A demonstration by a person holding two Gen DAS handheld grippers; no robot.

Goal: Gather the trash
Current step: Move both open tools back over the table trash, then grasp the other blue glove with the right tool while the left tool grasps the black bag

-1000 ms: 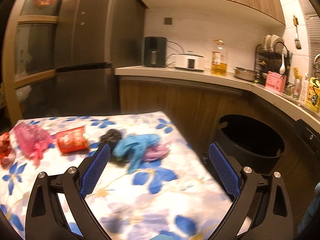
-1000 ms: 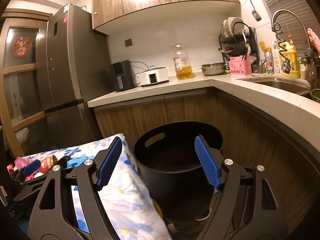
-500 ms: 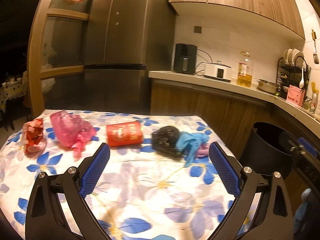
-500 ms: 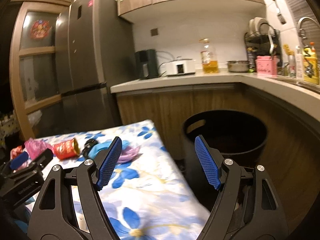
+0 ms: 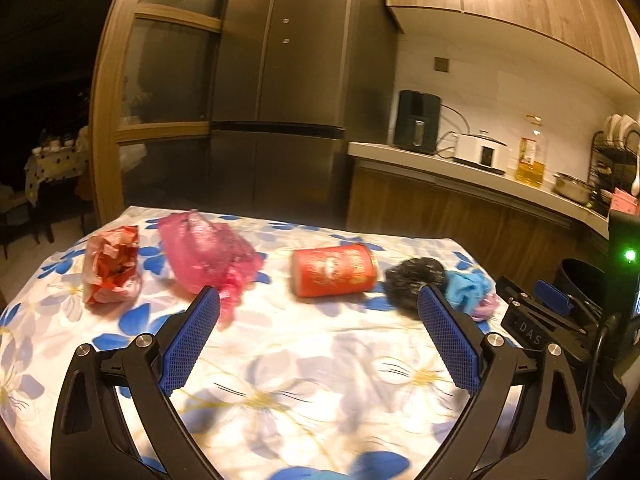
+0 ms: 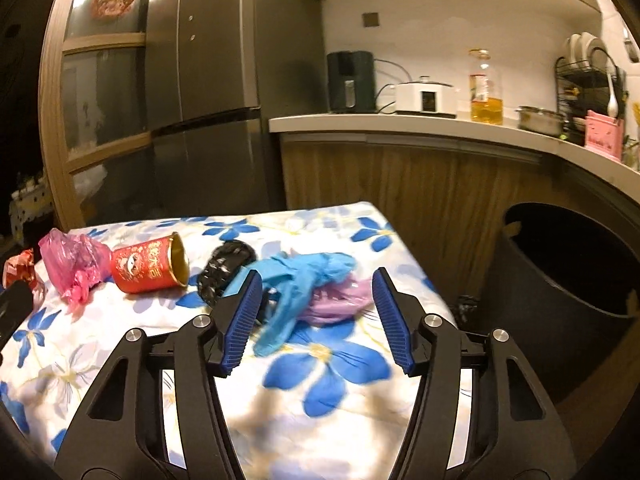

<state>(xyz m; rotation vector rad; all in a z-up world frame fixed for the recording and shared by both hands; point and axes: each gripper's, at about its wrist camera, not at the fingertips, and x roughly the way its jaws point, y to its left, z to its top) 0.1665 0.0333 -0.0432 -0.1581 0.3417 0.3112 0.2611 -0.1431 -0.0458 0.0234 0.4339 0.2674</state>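
Left wrist view: the left tongs (image 5: 318, 320) are spread wide, grasping nothing, above the flower-print cloth counter (image 5: 320, 380). Ahead of them lies a red printed cylindrical can (image 5: 334, 270) on its side; left of it a crumpled pink plastic bag (image 5: 208, 256) and a red foil wrapper (image 5: 112, 266).

Right wrist view: the right tongs (image 6: 316, 316) are likewise released, with a blue rubber glove (image 6: 300, 280) and a crumpled purple bag (image 6: 340, 300) lying between the tips. A round black trash bin (image 6: 568, 280) stands right of the tongs.

Left black two-finger gripper with blue ribbed pads (image 5: 318, 330): jaws spread wide, nothing between them, level and pointing forward. Right black two-finger gripper with blue ribbed pads (image 6: 316, 316): jaws likewise apart, holding nothing, level.
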